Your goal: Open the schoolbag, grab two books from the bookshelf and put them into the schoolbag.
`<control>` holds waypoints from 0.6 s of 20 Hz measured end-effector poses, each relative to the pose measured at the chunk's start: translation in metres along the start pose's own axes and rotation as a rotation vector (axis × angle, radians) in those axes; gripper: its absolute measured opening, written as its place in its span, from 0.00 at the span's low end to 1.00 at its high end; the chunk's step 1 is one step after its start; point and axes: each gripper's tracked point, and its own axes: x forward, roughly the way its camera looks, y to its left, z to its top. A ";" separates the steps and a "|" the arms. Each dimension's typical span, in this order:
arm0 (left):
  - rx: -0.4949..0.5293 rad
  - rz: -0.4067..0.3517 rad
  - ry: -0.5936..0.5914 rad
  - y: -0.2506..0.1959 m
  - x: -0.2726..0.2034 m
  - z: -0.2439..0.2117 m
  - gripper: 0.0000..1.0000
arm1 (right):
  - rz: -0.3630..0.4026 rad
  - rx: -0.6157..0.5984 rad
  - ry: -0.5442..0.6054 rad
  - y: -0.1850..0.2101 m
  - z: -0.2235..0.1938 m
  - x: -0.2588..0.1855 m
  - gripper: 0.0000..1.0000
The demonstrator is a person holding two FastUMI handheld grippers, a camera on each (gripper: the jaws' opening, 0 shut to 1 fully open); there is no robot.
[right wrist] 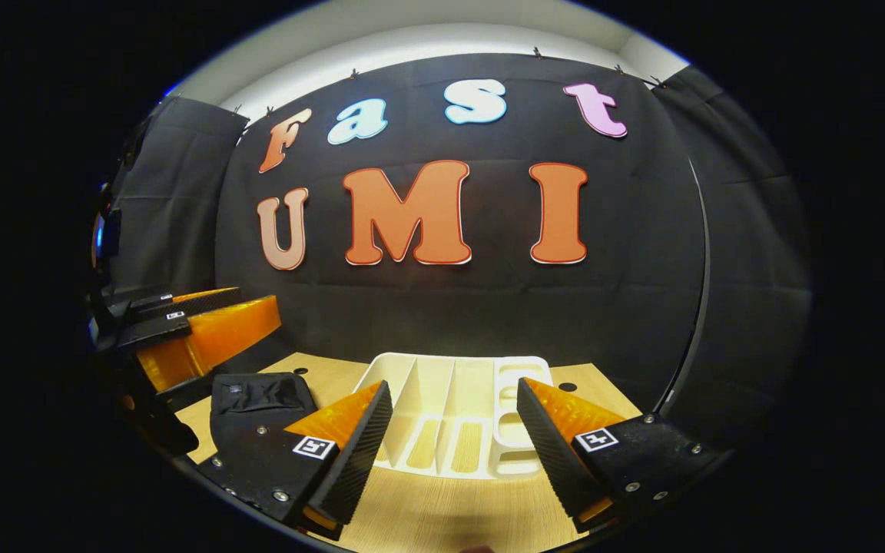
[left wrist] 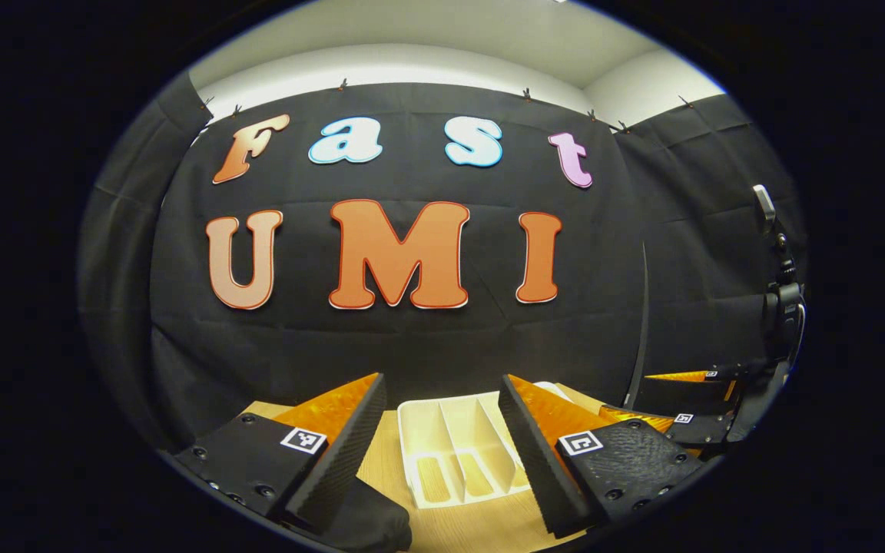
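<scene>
Right gripper view puts your right tool (right wrist: 450, 445) wide open and empty, like your left tool (left wrist: 442, 453), over the tabletop (right wrist: 442, 514), the soft, floppy schoolbag (right wrist: 262, 395) just left, so pinch its zipper pull, rack (right wrist: 450, 384) beyond.

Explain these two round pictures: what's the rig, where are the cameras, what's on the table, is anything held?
There is no robot arm. A person carries one hand-held gripper in each hand, and each has a fisheye camera looking forward along its own two fingers.

In the left gripper view, the left hand-held gripper stands open over a wooden table. Between its fingers lies a white divided rack, which looks empty. The other gripper shows farther off at the right edge.

In the right gripper view, the right hand-held gripper is open too, facing the same rack. A black bag lies to its left.

Nothing is held by either one.
</scene>
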 end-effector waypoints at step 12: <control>0.029 -0.010 -0.032 -0.005 -0.001 0.020 0.95 | -0.012 0.025 -0.021 -0.008 0.007 -0.003 0.98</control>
